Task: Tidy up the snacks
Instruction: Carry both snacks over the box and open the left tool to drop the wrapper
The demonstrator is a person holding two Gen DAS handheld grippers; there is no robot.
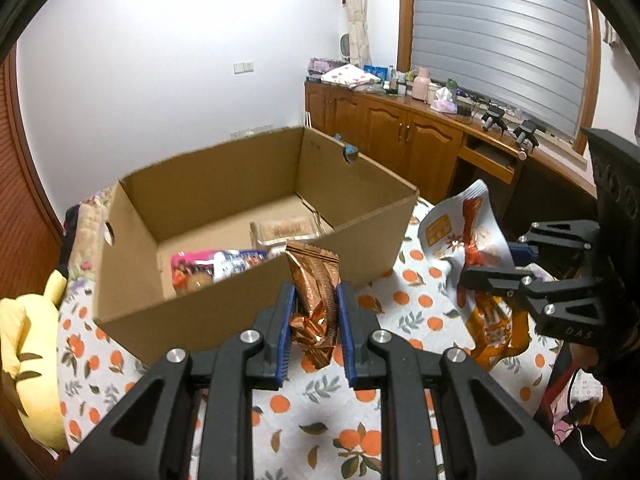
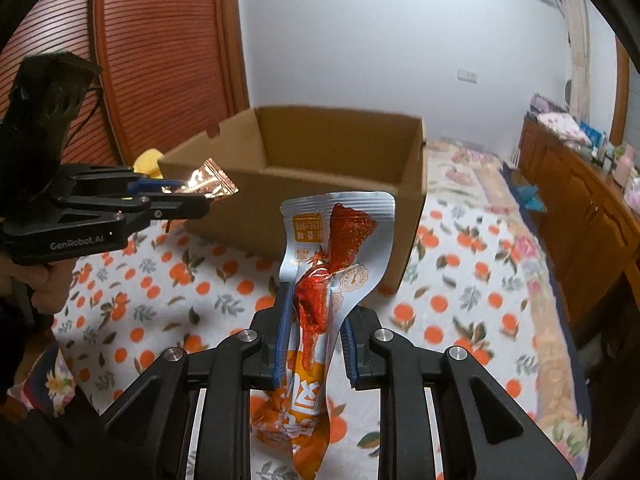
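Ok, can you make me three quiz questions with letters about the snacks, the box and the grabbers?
1. Where is the copper packet?
A in the box
B in the left hand-held gripper
C on the cupboard

2. What fruit is printed on the cloth?
A oranges
B bananas
C grapes

3. The right hand-held gripper is
A open, holding nothing
B shut on the white pouch
C inside the box

Answers: 1 B, its blue pads squeeze it. 2 A, orange rounds with leaves. 3 B, the pouch is pinched between the pads.

My left black plastic hand-held gripper (image 1: 315, 322) has blue ribbed pads, silver screws and triangular cut-outs. My right hand-held gripper (image 2: 314, 330) matches. White "GenRobot.AI" lettering marks the left one's side; my sleeve looks dark.
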